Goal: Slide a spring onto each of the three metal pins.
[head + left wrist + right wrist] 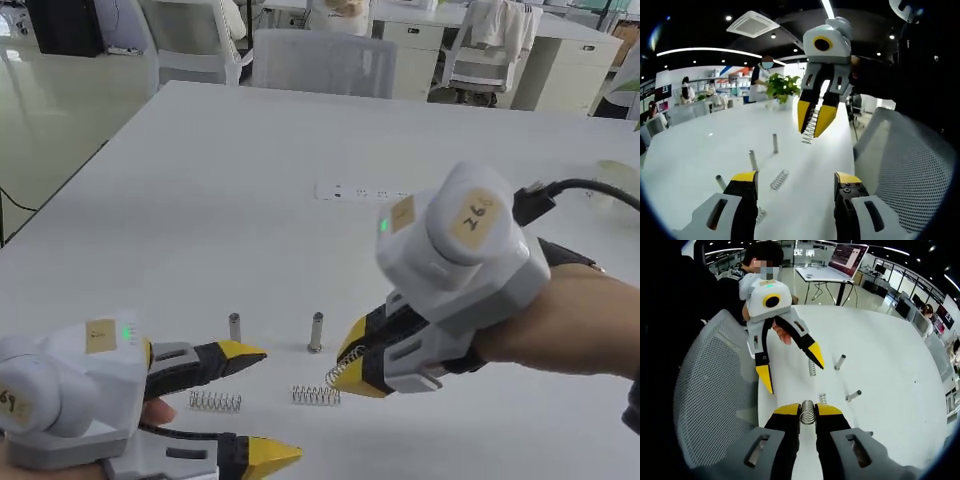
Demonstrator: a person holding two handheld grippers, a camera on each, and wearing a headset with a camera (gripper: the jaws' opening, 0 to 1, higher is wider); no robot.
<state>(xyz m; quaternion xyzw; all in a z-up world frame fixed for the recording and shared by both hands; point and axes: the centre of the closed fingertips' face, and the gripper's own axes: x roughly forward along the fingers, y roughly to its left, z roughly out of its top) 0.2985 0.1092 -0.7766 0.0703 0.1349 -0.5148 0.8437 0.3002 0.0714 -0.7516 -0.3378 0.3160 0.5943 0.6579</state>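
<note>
The right gripper (pixel 358 362) has its jaws closed across the upper coils of one spring (pixel 340 371), whose lower end hangs free. The left gripper (pixel 278 404) is spread and empty. The nearest pin (pixel 316 332) stands upright at 10 o'clock from the right tips, and a loose spring (pixel 316 396) lies on the table (pixel 250 180) at 8 o'clock. Judgement: the wire is light, bouncy and easily crushed, so it wants a gentle sideways pinch that leaves the bore clear.

Jaws of the left gripper (pixel 796 179) stood wide apart. Opposite, above the table (pixel 695 150), the right gripper (pixel 811 125) had its jaws closed on the held spring (pixel 807 137). Three pins stood in a row: far pin (pixel 775 143), middle pin (pixel 753 160), near pin (pixel 720 182). The loose spring (pixel 779 179) lay flat near the middle pin.
</note>
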